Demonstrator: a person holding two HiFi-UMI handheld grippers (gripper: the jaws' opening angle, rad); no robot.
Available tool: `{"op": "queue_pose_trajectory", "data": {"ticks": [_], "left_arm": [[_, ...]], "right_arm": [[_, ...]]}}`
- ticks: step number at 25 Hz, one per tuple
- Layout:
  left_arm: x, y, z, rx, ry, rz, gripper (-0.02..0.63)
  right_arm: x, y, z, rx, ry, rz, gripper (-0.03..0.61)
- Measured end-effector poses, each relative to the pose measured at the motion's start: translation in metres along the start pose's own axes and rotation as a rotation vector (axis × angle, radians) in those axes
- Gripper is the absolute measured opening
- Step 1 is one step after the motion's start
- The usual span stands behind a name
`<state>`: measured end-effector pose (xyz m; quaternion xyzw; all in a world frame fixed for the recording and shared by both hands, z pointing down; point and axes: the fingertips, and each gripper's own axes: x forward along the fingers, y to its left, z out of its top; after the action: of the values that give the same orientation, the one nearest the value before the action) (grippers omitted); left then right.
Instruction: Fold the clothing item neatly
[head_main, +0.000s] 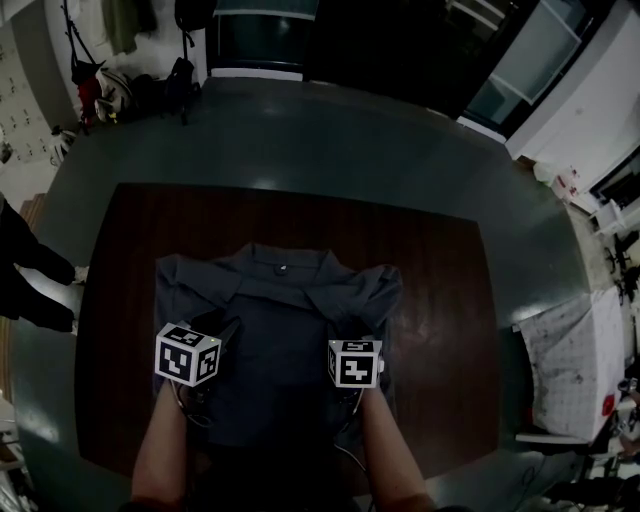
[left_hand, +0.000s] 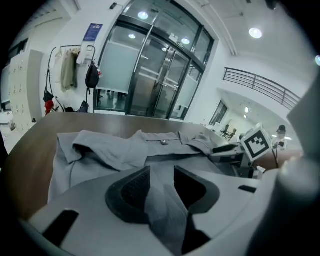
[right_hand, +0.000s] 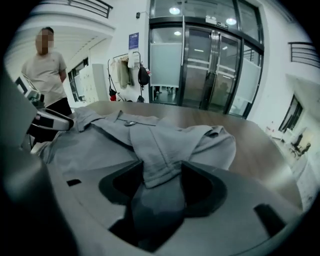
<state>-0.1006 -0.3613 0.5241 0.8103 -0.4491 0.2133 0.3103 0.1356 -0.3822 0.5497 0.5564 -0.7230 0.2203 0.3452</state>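
The grey collared shirt (head_main: 272, 300) lies flat on the dark wooden table (head_main: 440, 300), collar away from the person. Both sleeves are turned in over the chest, so I judge the sleeve fold to be the step in hand and all but finished. The next move likely calls for both tools to back off the cloth without dragging it, then take the hem nearest the person and carry it up towards the collar.

The right gripper (right_hand: 162, 187) stands wide apart. The right sleeve cuff (right_hand: 159, 167) lies slack between its jaws, released. The left gripper (left_hand: 160, 187) is partly apart around a raised ridge of shirt fabric (left_hand: 161, 200). The ridge seems loose rather than pinched, though this dim view makes that uncertain.
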Motion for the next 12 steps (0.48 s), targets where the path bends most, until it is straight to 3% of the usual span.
{"op": "queue_pose_trajectory", "data": {"ticks": [3,8,12], "left_arm": [[0.016,0.003,0.003,-0.014,0.028,0.015,0.143],[0.033,0.008,0.004,-0.062,0.084,0.001,0.141],[0.042,0.009,0.015,-0.054,0.093,-0.007,0.129]], "right_arm": [[0.007,0.000,0.003,0.016,0.034,-0.010,0.231],[0.001,-0.004,0.014,0.021,0.069,-0.067,0.033],[-0.002,-0.001,0.026,-0.008,0.054,-0.050,0.028]]}}
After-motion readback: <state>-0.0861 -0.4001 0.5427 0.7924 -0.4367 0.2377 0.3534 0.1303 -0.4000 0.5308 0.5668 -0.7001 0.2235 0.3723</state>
